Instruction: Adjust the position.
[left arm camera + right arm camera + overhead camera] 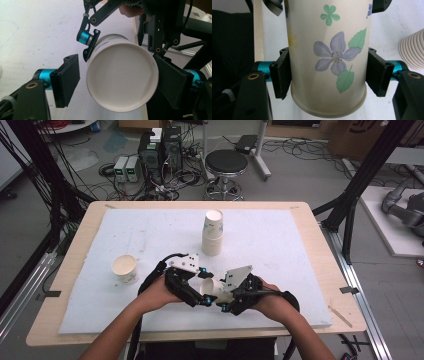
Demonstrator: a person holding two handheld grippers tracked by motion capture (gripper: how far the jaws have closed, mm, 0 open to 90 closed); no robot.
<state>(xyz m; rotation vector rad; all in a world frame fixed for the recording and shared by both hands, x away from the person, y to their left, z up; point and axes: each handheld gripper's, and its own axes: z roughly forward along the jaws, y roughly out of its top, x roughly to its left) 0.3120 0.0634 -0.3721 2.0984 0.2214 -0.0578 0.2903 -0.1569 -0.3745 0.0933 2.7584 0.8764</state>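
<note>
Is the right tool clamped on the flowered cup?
Yes, the right tool has both pads pressed against the flowered cup.

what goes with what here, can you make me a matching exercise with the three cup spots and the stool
Things:
1. held cup
2. single cup
3. cup stack
4. stool

Places:
A. on the floor beyond the table
B. alone on the mat, at the left in the high view
C. between the two grippers, on its side
D. upright on the mat, beyond the grippers

Pairs: 1-C, 2-B, 3-D, 4-A
</note>
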